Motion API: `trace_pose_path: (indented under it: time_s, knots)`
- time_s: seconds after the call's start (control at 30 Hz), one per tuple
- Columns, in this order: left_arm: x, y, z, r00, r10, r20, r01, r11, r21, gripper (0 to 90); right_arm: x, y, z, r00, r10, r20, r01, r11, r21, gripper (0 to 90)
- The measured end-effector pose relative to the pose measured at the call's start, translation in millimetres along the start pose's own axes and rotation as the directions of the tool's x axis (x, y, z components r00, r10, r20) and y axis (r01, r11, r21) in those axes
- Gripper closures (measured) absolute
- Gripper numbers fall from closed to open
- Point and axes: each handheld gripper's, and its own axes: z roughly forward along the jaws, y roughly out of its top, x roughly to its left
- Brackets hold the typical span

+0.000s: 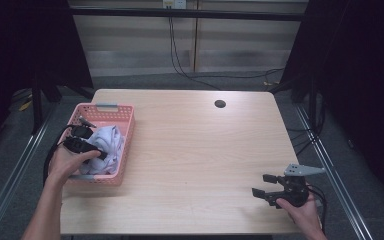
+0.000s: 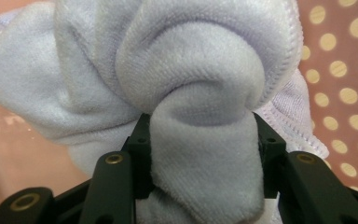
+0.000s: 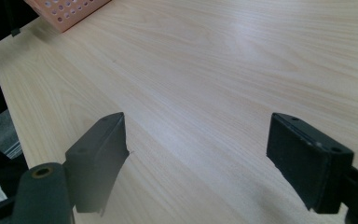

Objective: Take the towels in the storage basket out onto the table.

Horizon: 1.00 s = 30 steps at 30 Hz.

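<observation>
Clearly, left claw [image 1: 96,153] sat inside pink perforated plastic basket [image 1: 126,131] at left edge of pale wooden surface [image 1: 195,150], jaws clamped on thick fold of soft lavender terry cloth [image 2: 200,84]. Cloth lay bunched in basket, bulging above jaws in left gripper view. Right claw [image 3: 198,154] hovered low over bare surface near front right corner, well apart from basket, jaws spread wide, holding nothing.
</observation>
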Motion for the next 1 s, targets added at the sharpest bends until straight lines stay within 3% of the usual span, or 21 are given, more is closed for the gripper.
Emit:
trace_pose_path:
  time_s: [0.2,0.3,0.5,0.57,0.7,0.77,0.87,0.93,1.0]
  knots:
    - [4.9,-3.1,-7.1,0.9997,-0.015,0.019,0.016,0.9995,-0.028,53.9,-0.3,-0.2,0.0,1.0,0.005,-0.001,-0.005,1.0,0.004,19.9]
    - [8.2,-5.0,-17.4,0.9991,-0.024,0.034,0.027,0.9951,-0.095,53.9,-1.2,0.1,0.9,1.0,0.007,-0.003,-0.007,1.0,0.004,19.9]
    - [12.0,-8.2,-27.7,0.997,-0.04,0.067,0.047,0.9921,-0.116,53.8,-1.4,0.3,1.6,0.9999,0.012,-0.004,-0.012,1.0,0.01,20.0]
    - [12.0,-8.4,-30.9,0.9973,-0.046,0.058,0.053,0.9901,-0.13,53.8,-0.6,0.1,1.3,0.9999,0.014,-0.006,-0.014,1.0,0.009,20.4]
    - [11.9,-9.6,-38.9,0.9947,-0.059,0.084,0.073,0.9824,-0.172,53.8,0.1,-0.5,-0.1,0.9999,0.009,-0.008,-0.009,1.0,0.008,20.4]
    - [12.5,-9.6,-42.6,0.9956,-0.039,0.086,0.053,0.9837,-0.172,53.7,0.6,-0.7,-0.2,0.9999,0.009,-0.006,-0.009,1.0,0.008,20.4]
    - [8.1,-9.9,-44.3,0.994,-0.047,0.099,0.066,0.9783,-0.196,53.5,0.1,-0.4,-0.2,0.9999,0.002,-0.01,-0.002,1.0,0.005,20.4]
    - [7.1,-9.9,-45.8,0.9954,-0.027,0.092,0.044,0.9795,-0.197,53.5,0.0,-0.2,-0.3,0.9999,0.006,-0.013,-0.006,1.0,0.004,20.4]
    - [6.9,-9.7,-47.4,0.9952,-0.032,0.092,0.052,0.9753,-0.215,53.5,-0.2,-0.3,0.0,0.9999,0.006,-0.011,-0.006,1.0,0.006,20.3]
